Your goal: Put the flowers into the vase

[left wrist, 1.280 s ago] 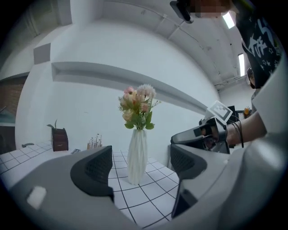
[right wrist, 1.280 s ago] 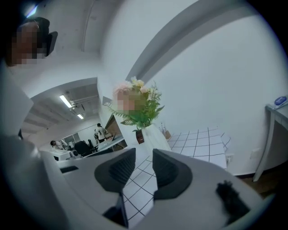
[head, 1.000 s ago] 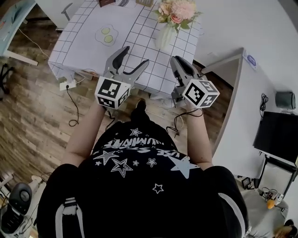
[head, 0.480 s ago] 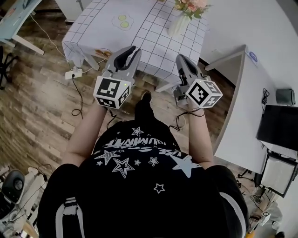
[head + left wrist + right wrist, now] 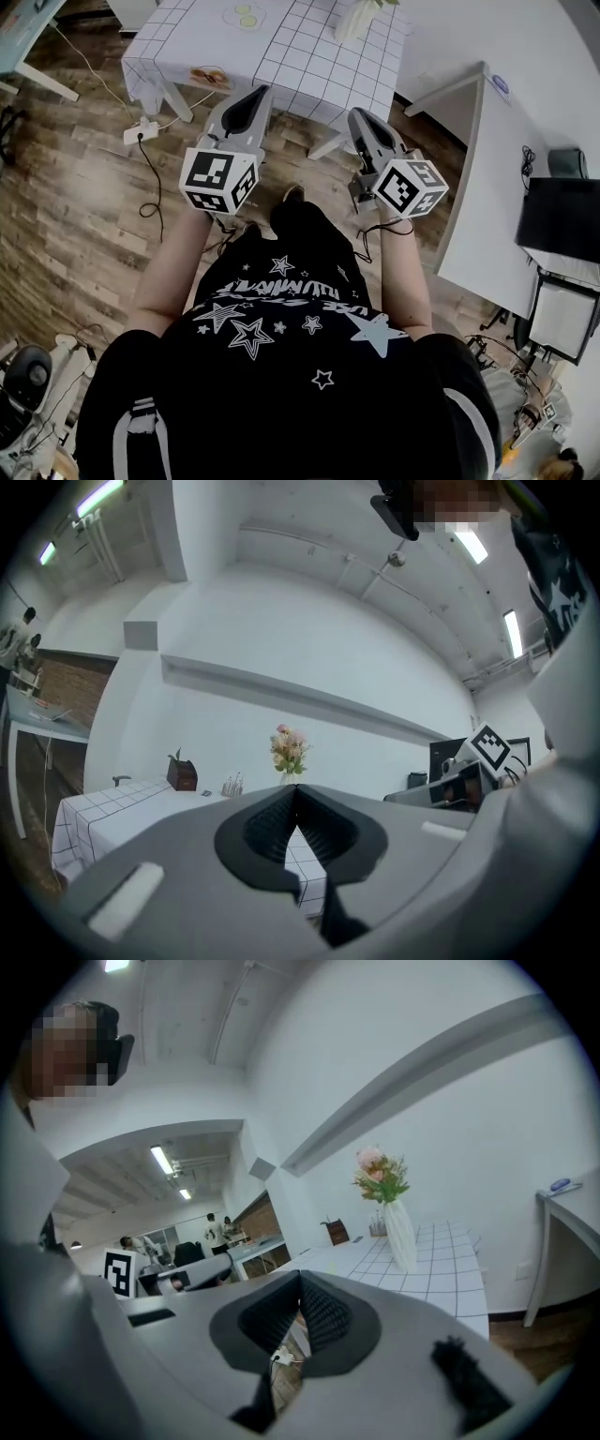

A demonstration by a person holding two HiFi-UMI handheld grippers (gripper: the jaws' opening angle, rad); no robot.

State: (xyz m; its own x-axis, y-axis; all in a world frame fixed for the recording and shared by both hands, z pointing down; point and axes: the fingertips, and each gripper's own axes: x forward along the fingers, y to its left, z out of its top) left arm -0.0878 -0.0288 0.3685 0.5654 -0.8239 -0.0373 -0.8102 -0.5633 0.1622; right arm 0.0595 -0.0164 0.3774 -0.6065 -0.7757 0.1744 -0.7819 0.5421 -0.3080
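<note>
Your left gripper (image 5: 296, 791) has its ribbed black pads (image 5: 267, 832) pressed together with nothing between them; they have just been closing. Your right gripper (image 5: 300, 1279) shows the same ridged pads meeting tip to tip, also empty. Both shells are smooth grey plastic. At about one o'clock from the right jaws, a slim, tapered white vase (image 5: 400, 1234) holds the pink-and-green flowers (image 5: 380, 1174). It stands on a table (image 5: 441, 1283) under a white cloth (image 5: 309, 56) with a black grid. In the head view that table lies at twelve o'clock, well apart from both grippers.
</note>
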